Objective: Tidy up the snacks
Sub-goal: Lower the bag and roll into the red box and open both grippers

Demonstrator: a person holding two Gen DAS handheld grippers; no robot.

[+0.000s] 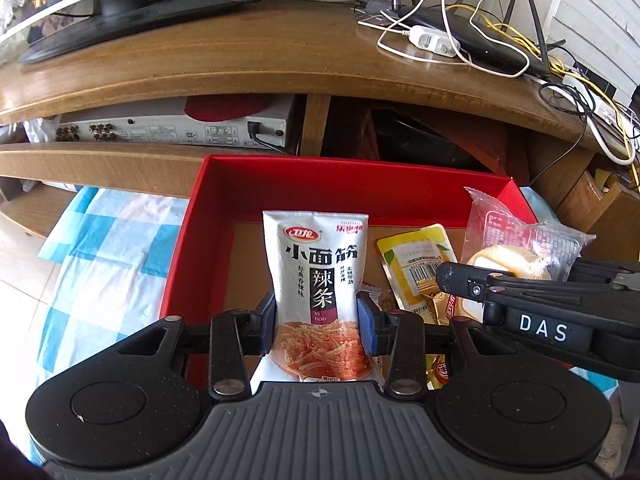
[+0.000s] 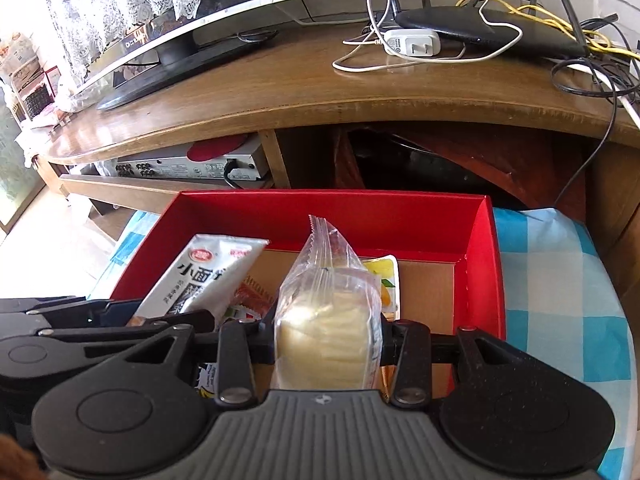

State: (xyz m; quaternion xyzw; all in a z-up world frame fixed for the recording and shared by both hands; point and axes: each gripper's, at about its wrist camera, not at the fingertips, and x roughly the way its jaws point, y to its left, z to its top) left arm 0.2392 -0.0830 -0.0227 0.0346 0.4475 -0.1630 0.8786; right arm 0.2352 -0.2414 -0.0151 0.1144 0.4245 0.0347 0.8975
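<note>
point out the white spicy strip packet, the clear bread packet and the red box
white spicy strip packet (image 1: 316,276), left wrist view, printed front
clear bread packet (image 2: 326,332), right wrist view, pale bread inside
red box (image 2: 360,220), right wrist view, far inner wall

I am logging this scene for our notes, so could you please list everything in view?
red box: one, red walls, on the checked cloth
checked cloth: one, blue and white, under the box
spicy strip packet: one, white, held over the box
bread packet: one, clear with pale bread, held over the box
yellow packet: one, lying in the box
TV stand: one, brown wood, behind the box
charger: one, white, on the stand
left gripper: black, shut on the strip packet
right gripper: black, shut on the bread packet
</note>
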